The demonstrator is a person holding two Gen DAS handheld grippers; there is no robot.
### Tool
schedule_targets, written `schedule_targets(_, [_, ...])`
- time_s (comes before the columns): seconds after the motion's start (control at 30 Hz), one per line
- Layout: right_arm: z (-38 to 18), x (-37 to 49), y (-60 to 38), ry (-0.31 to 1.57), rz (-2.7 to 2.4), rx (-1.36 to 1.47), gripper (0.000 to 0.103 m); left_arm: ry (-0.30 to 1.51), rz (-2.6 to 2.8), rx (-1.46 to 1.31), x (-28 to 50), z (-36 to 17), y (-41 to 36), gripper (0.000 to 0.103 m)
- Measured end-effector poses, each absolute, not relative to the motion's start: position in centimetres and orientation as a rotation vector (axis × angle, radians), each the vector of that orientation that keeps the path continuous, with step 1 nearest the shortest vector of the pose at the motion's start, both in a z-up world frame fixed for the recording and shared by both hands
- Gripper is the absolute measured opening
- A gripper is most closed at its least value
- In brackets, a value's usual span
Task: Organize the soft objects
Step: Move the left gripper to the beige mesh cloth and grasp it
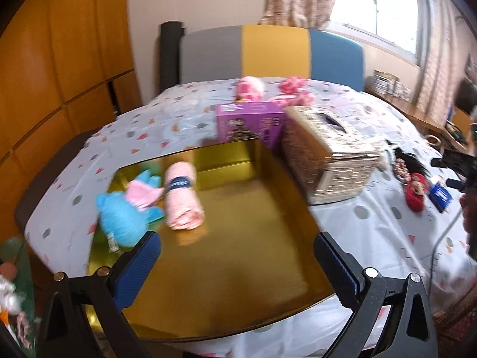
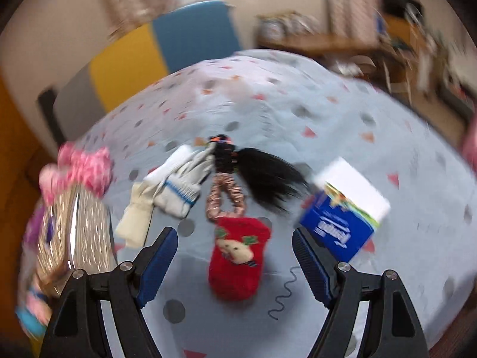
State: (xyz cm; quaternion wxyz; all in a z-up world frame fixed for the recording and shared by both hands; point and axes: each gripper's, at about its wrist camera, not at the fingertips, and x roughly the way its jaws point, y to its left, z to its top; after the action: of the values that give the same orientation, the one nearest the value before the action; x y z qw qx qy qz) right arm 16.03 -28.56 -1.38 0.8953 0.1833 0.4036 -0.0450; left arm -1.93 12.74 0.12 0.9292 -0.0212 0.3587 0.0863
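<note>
A gold tray (image 1: 238, 268) lies on the table and holds a blue and pink plush toy (image 1: 125, 208) and a rolled pink towel (image 1: 183, 200) at its left side. My left gripper (image 1: 235, 247) is open and empty above the tray's near part. My right gripper (image 2: 235, 244) is open and empty, with a red sock (image 2: 237, 259) bearing a mouse face lying on the cloth between its fingers. Beyond the sock lie a copper scrunchie (image 2: 223, 200), a black hair piece (image 2: 265, 176) and white gloves (image 2: 176, 185).
A purple box (image 1: 249, 125) and a shiny tissue box (image 1: 328, 152) stand behind the tray. Pink plush items (image 1: 268, 89) lie further back. A blue and white tissue pack (image 2: 345, 208) lies right of the sock. A striped chair (image 1: 268, 53) stands behind the table.
</note>
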Motion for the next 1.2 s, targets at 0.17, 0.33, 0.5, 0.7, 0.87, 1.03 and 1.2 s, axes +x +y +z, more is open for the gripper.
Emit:
schedule_targets(0.17, [-1.7,15.6,-30.9,0.838,-0.13,0.506,0.081,0.742,0.057,-0.021,-0.3,0.9,9.7,0.103])
schedule_targets(0.33, [-1.6,15.4,-31.7,0.831,-0.127,0.549,0.081,0.723,-0.036,0.027,2.3,3.2,6.1,0.103])
schedule_targets(0.5, [-1.5,15.2,-32.4,0.822,-0.109,0.609,0.081,0.728,-0.114,0.033,6.5,5.6,2.3,0.103])
schedule_targets(0.7, [-1.3,14.9,-32.9,0.812,-0.074,0.663,0.081,0.732,-0.178,0.161,12.6,7.5,-4.0,0.101])
schedule_targets(0.87, [-0.9,14.7,-33.0,0.794,-0.043,0.69,0.081,0.843,-0.21,0.243,18.4,5.4,-8.8,0.085])
schedule_targets(1.03, [-1.0,14.6,-33.6,0.786,-0.032,0.734,0.081,0.985,-0.214,0.27,23.2,1.6,-12.0,0.077])
schedule_targets(1.2, [-1.2,14.6,-34.0,0.791,-0.008,0.777,0.081,1.086,-0.169,0.28,26.5,-1.7,-13.4,0.071])
